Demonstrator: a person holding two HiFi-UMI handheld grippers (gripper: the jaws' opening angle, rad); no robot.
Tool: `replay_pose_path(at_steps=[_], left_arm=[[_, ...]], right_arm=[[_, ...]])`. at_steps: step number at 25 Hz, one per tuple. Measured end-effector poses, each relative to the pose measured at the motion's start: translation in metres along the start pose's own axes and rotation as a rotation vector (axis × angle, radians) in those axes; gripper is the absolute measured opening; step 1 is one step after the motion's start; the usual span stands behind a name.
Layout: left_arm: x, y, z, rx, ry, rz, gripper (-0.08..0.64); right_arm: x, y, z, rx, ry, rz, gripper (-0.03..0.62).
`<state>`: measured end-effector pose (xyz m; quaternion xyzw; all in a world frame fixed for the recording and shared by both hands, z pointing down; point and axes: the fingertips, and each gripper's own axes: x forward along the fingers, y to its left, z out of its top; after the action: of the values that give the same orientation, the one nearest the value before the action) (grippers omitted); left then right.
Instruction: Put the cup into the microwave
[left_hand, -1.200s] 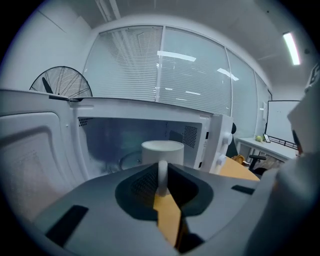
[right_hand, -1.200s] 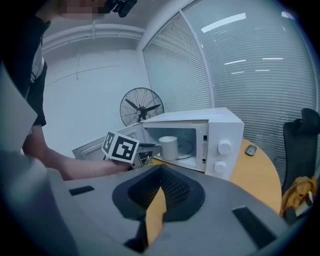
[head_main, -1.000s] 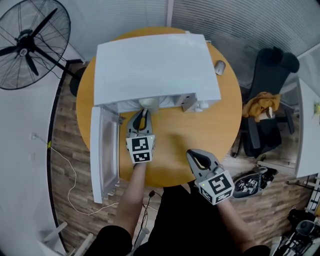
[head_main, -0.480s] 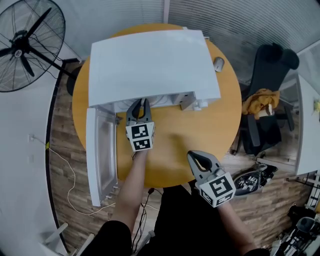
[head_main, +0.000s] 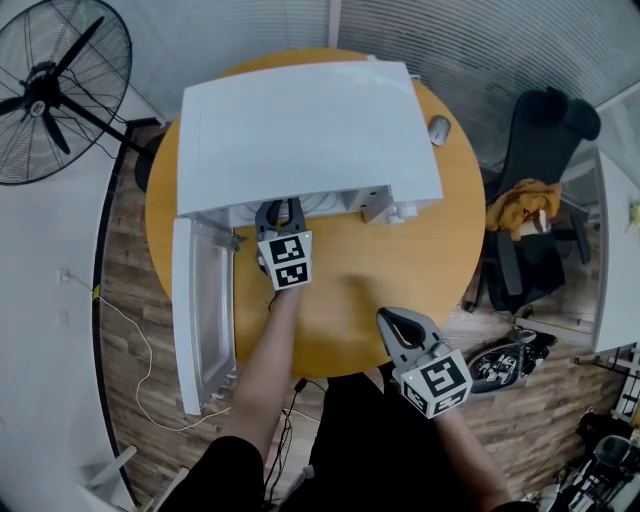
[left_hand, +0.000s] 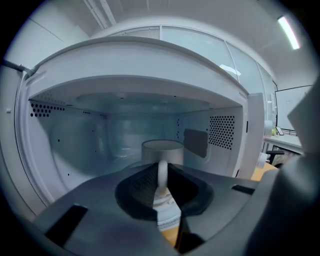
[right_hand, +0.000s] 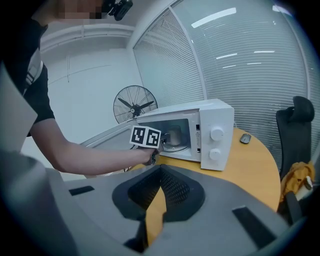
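Left gripper (head_main: 279, 212): jaws closed on the handle (left_hand: 162, 175) of the cup (left_hand: 162, 150), seen in the left gripper view. The cup is pale, upright and inside the cavity of the microwave (head_main: 310, 130). In the head view the jaw tips sit under the front edge of the microwave's top. The marker cube (head_main: 283, 262) carries black-and-white square patterns, no letters.

Far left: a black fan (head_main: 60, 90) stands on the floor beside the table (head_main: 400, 255).

The microwave door (head_main: 205, 300) is swung fully open to the left and overhangs the table edge.

The microwave is white and sits on the round wooden table. Right gripper view shows two white dials (right_hand: 216, 134) on its front panel. The print beside them is too small to read.

Right gripper (head_main: 395, 322): near the table's front edge, well apart from the microwave. Jaws drawn in to a thin slit, nothing between them, tabletop showing through.

A grey mouse (head_main: 439, 129) lies on the table just right of the microwave.

Far right: a black office chair (head_main: 545, 140) with a yellow cloth (head_main: 520, 208) on the seat.
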<state>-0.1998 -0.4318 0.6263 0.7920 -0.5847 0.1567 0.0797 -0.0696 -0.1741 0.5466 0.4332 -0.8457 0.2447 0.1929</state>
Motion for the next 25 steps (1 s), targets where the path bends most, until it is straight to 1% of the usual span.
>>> replay_pose_path(at_steps=[5, 15, 18, 25], left_arm=[[0.010, 0.004, -0.002, 0.019, 0.017, 0.018, 0.043], [0.016, 0.003, -0.003, 0.054, 0.037, -0.003, 0.048], [0.012, 0.004, -0.003, 0.053, 0.045, -0.009, 0.069], [-0.010, 0.000, -0.010, 0.072, 0.064, -0.013, 0.071]], right_arm=[[-0.003, 0.000, -0.001, 0.005, -0.007, -0.005, 0.009], [-0.012, 0.002, -0.003, 0.013, -0.017, -0.019, 0.009], [-0.016, 0.004, -0.004, 0.017, -0.026, -0.028, 0.010], [-0.023, 0.008, -0.006, 0.032, -0.053, -0.033, 0.009]])
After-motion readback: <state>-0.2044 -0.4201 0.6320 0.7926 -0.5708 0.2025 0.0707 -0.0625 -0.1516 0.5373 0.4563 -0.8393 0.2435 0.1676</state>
